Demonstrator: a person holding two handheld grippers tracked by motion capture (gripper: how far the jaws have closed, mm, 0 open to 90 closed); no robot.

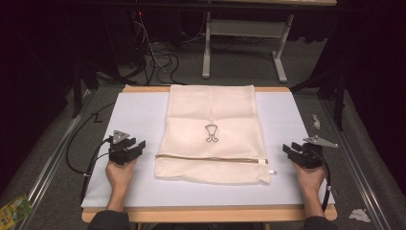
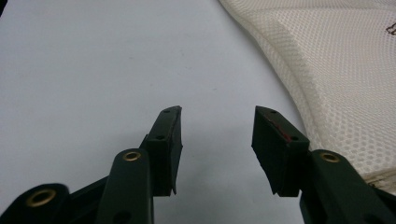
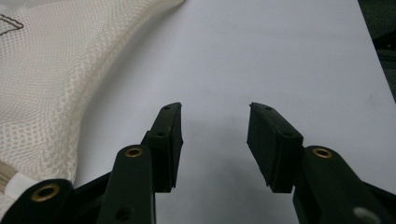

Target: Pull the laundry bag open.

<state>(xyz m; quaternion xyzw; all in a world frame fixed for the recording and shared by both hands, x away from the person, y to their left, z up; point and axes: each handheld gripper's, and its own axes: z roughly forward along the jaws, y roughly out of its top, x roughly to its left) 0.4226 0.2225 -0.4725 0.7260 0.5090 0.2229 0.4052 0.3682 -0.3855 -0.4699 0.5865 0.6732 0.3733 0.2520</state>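
Mesh bag (image 1: 212, 134), one only, lies flat in the middle of the white surface (image 1: 134, 115), between the two claws and apart from both. Its long axis runs from the person's side toward the far edge, where its top end reaches the surface's rim. A zipper (image 1: 210, 158) crosses it from side to side near the close end, with a small white pull (image 1: 265, 163) at the right. A small dark drawing (image 1: 211, 132) sits near its middle.

Nearest the person, two hands come in from the bottom, each holding one claw. The left claw (image 1: 135, 145) rests at the bag's left side with its jaws spread wide and nothing between them; in the left gripper view the left claw (image 2: 217, 123) hangs over bare white surface (image 2: 93, 70), with the bag's netted edge (image 2: 336, 84) just to its right. The right claw (image 1: 290, 148) sits at the bag's right side, also wide open and holding nothing; in the right gripper view the right claw (image 3: 215, 121) faces bare surface (image 3: 280, 56), the bag (image 3: 51, 79) lying to its left.

Farther off, beyond the surface, a grey floor carries a tangle of dark cables (image 1: 160, 60) and the pale legs of a frame (image 1: 243, 43).
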